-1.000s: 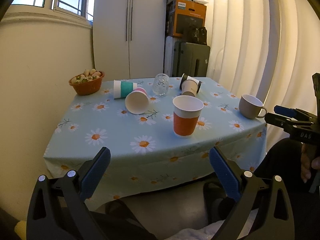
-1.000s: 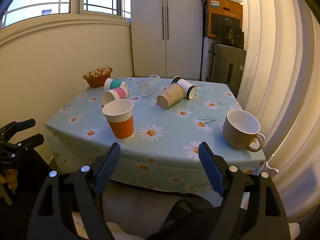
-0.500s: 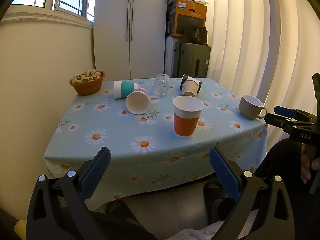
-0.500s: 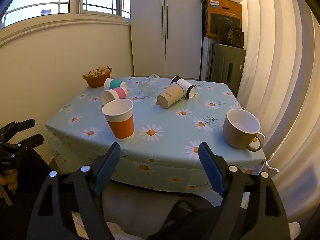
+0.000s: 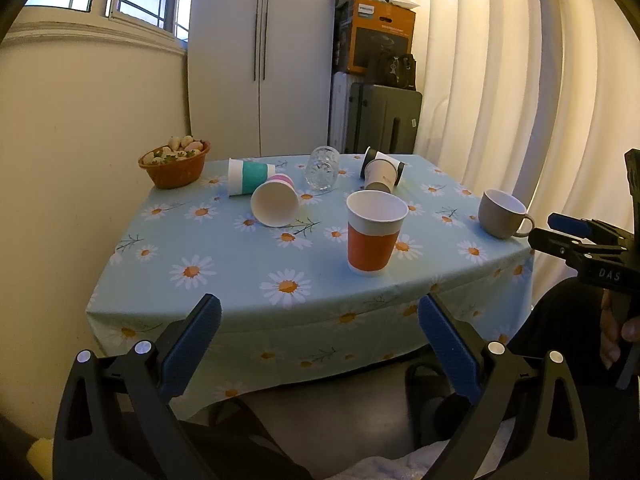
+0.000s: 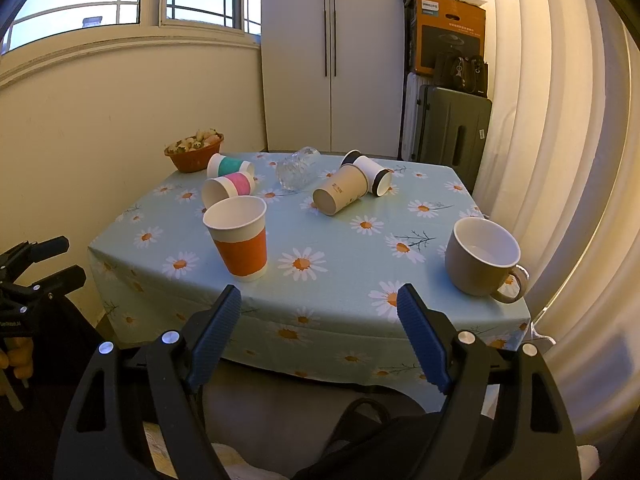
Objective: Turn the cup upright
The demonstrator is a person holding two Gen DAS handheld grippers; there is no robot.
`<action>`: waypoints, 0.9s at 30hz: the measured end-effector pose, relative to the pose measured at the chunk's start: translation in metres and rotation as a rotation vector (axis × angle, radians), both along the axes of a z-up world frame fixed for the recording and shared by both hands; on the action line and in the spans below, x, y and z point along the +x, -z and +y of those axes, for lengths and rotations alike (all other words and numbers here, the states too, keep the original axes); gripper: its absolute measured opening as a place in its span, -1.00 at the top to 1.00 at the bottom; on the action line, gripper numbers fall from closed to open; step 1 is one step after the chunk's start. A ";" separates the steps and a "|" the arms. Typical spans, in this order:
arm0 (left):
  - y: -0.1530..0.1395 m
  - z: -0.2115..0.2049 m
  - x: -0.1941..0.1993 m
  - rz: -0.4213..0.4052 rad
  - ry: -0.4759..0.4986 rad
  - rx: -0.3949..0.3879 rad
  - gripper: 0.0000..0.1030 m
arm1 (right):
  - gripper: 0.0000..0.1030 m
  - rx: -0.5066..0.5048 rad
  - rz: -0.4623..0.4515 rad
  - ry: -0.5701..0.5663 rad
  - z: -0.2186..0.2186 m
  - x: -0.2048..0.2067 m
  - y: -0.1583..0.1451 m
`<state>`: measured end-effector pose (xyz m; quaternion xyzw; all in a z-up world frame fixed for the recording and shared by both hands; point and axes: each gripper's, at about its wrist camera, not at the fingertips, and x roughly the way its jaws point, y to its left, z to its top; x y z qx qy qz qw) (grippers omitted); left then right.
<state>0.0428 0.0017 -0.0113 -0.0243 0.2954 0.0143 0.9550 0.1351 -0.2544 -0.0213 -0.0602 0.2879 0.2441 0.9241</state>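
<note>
On the daisy tablecloth (image 5: 224, 252) an orange paper cup (image 5: 374, 234) (image 6: 240, 238) and a grey mug (image 5: 500, 214) (image 6: 480, 256) stand upright. Lying on their sides are a teal cup (image 5: 250, 176) (image 6: 230, 165), a pink cup (image 5: 276, 204) (image 6: 228, 188), a clear glass (image 5: 322, 168) (image 6: 296, 168), a tan cup (image 6: 340, 196) (image 5: 378, 178) and a black-and-white cup (image 6: 372, 174). My left gripper (image 5: 320, 344) and right gripper (image 6: 320, 328) are open and empty, held back from the table's front edge.
An orange bowl of fruit (image 5: 175, 164) (image 6: 195, 154) sits at the back left corner. A wall is on the left, a curtain (image 6: 560, 120) on the right. A white wardrobe, a suitcase and a box stand behind the table.
</note>
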 end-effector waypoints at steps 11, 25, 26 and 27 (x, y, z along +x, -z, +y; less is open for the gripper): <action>0.000 0.000 0.000 -0.001 -0.001 -0.003 -0.87 | -0.54 0.000 -0.001 0.000 0.000 0.000 0.000; 0.000 -0.002 -0.001 0.002 0.002 -0.004 -0.87 | -0.54 -0.002 0.002 0.000 0.001 0.000 0.000; 0.000 -0.002 0.000 0.001 0.001 -0.003 -0.87 | -0.54 -0.002 0.002 0.000 0.001 0.000 0.000; 0.000 -0.002 -0.001 0.001 0.000 -0.003 -0.87 | -0.54 -0.002 0.001 0.001 0.001 0.000 0.000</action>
